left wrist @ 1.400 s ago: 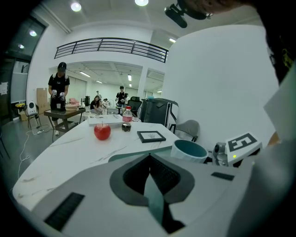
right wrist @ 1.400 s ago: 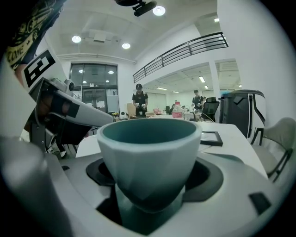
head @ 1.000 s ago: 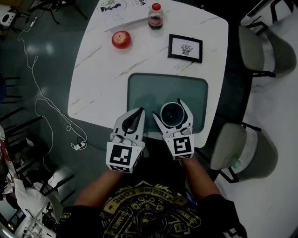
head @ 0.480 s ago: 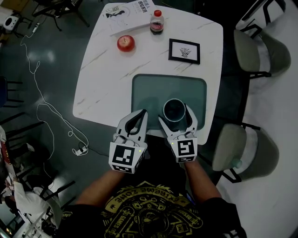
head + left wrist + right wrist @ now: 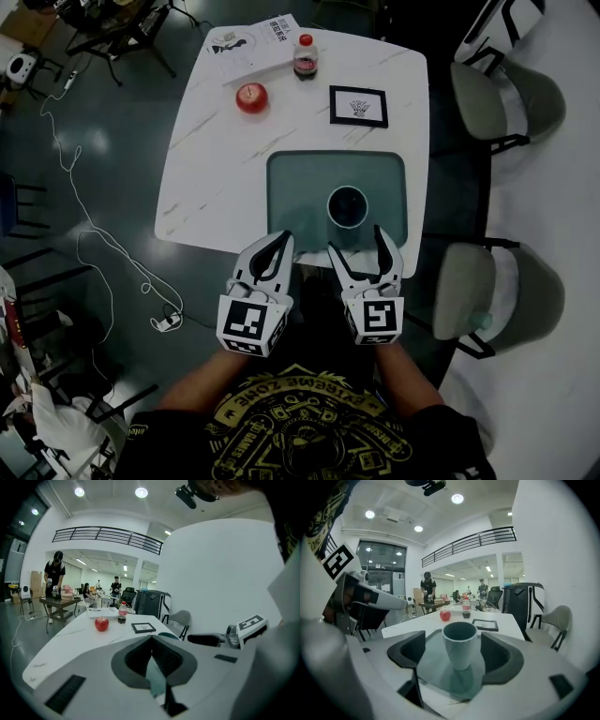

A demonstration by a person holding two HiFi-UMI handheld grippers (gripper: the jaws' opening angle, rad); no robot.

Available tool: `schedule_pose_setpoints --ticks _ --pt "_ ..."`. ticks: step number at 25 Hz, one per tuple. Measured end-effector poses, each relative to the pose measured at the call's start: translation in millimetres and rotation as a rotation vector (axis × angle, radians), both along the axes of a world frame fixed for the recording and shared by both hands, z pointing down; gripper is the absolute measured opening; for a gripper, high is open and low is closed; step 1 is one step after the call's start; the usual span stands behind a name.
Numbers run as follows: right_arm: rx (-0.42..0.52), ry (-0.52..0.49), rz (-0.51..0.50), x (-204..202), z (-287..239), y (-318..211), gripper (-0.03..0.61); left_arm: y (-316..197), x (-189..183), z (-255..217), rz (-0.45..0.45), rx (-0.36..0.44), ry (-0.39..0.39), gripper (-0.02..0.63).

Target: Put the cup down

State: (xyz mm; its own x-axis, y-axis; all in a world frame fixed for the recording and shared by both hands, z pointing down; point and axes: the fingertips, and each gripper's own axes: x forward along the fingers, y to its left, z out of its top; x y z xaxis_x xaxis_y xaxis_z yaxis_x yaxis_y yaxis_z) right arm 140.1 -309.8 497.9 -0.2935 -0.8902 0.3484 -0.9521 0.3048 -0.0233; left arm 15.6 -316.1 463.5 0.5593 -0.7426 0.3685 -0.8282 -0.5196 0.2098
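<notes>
The pale cup stands upright and alone on the green mat, near the table's front edge. My right gripper sits just behind it, off the table edge. Its jaws stand wide and are closing a little. The cup is just beyond the fingertips, touching neither pad. My left gripper hovers beside the right one at the mat's near left corner, jaws together and holding nothing.
On the white marble table, a red apple, a cola bottle, a black picture frame and papers lie at the far side. Two grey chairs stand to the right. A cable trails on the floor to the left.
My right gripper has let go of the cup and drawn back toward me, leaving the cup standing on the mat. The left gripper pulled back slightly too.
</notes>
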Motion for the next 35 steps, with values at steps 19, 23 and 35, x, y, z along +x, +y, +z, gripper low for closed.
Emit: schedule_pose_setpoints --ticks 19,23,35 --pt "0.034 -0.039 0.015 -88.9 -81.6 111.7 0.008 92.8 -80.6 -64.1 0.004 0.07 0.067 0.011" --pt "0.028 -0.042 0.01 -105.5 -94.2 142.2 0.007 131.4 -93.9 -66.7 0.01 0.052 0.102 0.01" --pt "0.073 0.002 -0.11 -108.5 -133.5 199.5 0.006 195.8 -93.8 -82.3 -0.054 0.078 0.145 0.011"
